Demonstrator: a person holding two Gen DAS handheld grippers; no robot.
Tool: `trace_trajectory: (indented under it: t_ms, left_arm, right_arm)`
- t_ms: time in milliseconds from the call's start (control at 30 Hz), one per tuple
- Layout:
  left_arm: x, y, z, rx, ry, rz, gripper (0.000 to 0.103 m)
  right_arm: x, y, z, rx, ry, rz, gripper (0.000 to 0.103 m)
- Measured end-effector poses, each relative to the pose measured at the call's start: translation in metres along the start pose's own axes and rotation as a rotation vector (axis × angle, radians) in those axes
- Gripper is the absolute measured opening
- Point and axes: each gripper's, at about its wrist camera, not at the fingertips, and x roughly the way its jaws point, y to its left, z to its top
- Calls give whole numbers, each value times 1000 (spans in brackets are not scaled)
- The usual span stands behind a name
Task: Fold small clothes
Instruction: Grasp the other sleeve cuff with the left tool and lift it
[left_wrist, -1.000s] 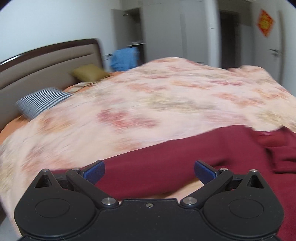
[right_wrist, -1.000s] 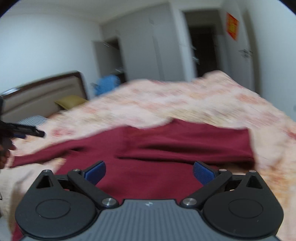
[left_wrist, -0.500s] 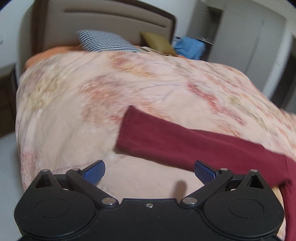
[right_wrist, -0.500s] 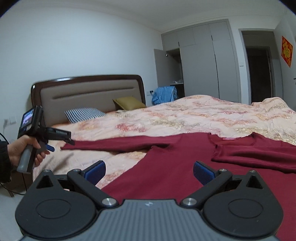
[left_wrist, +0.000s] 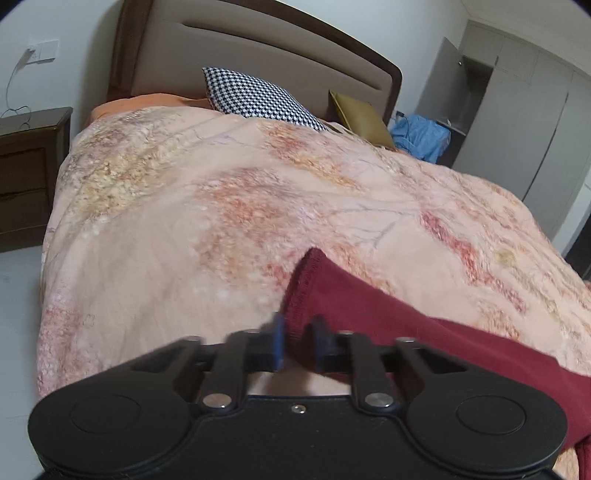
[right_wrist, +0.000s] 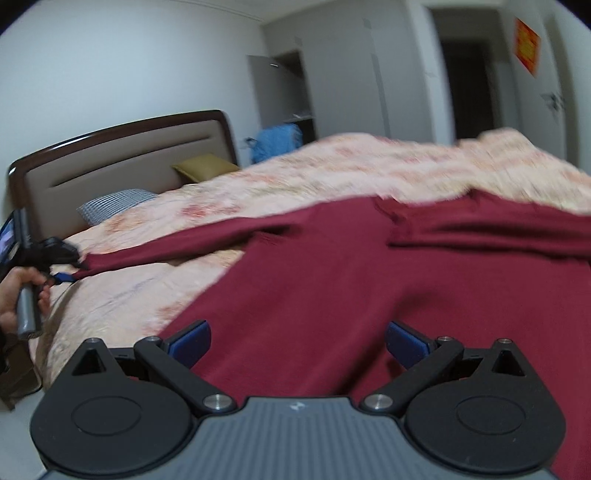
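Observation:
A dark red long-sleeved sweater (right_wrist: 332, 280) lies spread on the floral bed cover (left_wrist: 221, 206). Its left sleeve (left_wrist: 369, 306) stretches toward the bed's left edge. My left gripper (left_wrist: 298, 341) is shut on the sleeve's cuff (left_wrist: 301, 291); it also shows at the far left of the right wrist view (right_wrist: 70, 267), pinching the cuff. My right gripper (right_wrist: 297, 339) is open and empty, hovering just over the sweater's body. The other sleeve (right_wrist: 491, 229) lies folded across the chest.
A checked pillow (left_wrist: 258, 96) and an olive pillow (left_wrist: 360, 116) lean on the headboard (left_wrist: 258, 48). A dark nightstand (left_wrist: 29, 173) stands left of the bed. A blue garment (left_wrist: 421, 136) and grey wardrobes (right_wrist: 332, 74) are behind.
My left gripper has closed on the sleeve cuff, having been open above it half a second ago. My right gripper has tilted down closer over the sweater's body, still open.

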Motion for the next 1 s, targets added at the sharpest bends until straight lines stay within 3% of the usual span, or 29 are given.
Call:
trace_trajectory:
  t_ms: [233,467,767,1000]
  left_arm:
    - [-17,-12,14,28,-68,-50,5]
    - [-42,-67,41,149,-128,-120,4]
    - [-92,-198,53,324,-210,-290,4]
    - [-140,-323,17,448,-217,-490,4]
  right_arm:
    - [-2,-22,-2,88,-5,-12,103]
    - [-5,-33,1,137,-22,-5,103]
    - [-15,-65,14,194,-13,-33,103]
    - [-31,-101,16,209,-27,-26,103]
